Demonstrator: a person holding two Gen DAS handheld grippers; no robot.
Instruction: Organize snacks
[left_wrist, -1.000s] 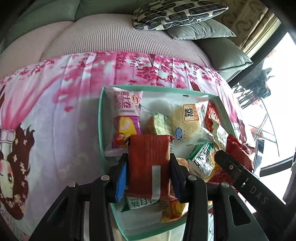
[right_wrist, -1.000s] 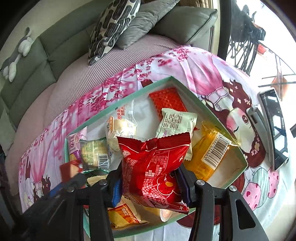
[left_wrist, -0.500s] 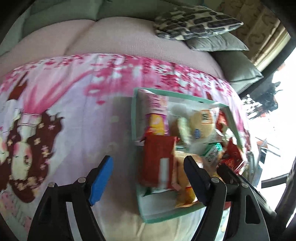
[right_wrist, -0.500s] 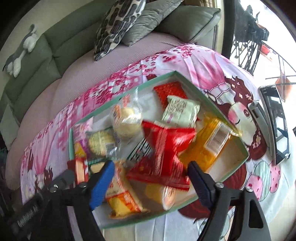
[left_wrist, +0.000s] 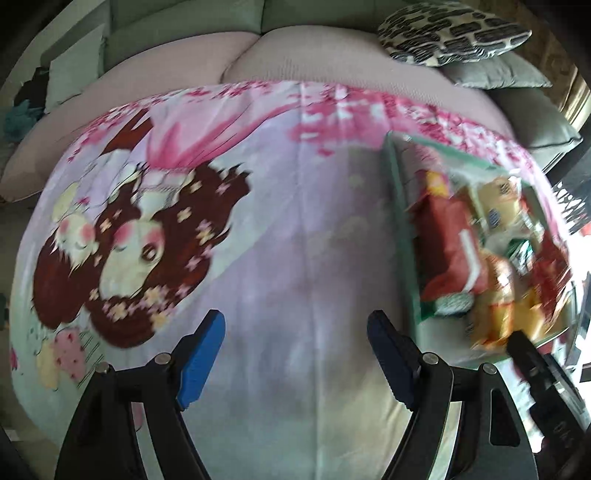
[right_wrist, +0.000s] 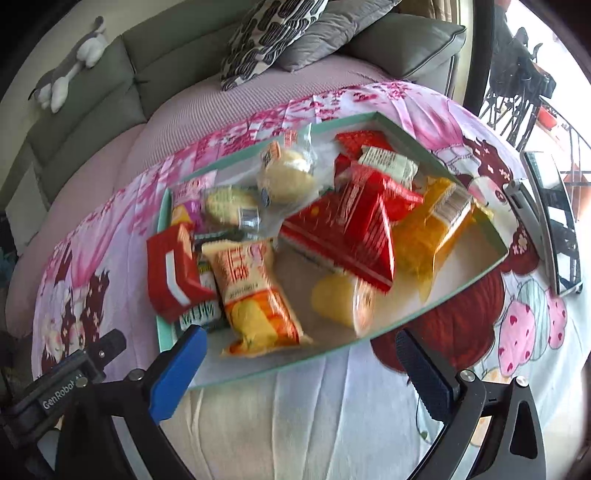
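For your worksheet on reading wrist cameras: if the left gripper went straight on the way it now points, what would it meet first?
Most likely the printed cloth: the left gripper is open and empty, with only bare fabric ahead. The snack tray lies off to its right, out of that line. Depth is uncertain.

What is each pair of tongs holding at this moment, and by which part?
Nothing is held. The left tongs stand open over bare cloth. The right tongs are opening, with nothing between them; the snacks lie in the tray.
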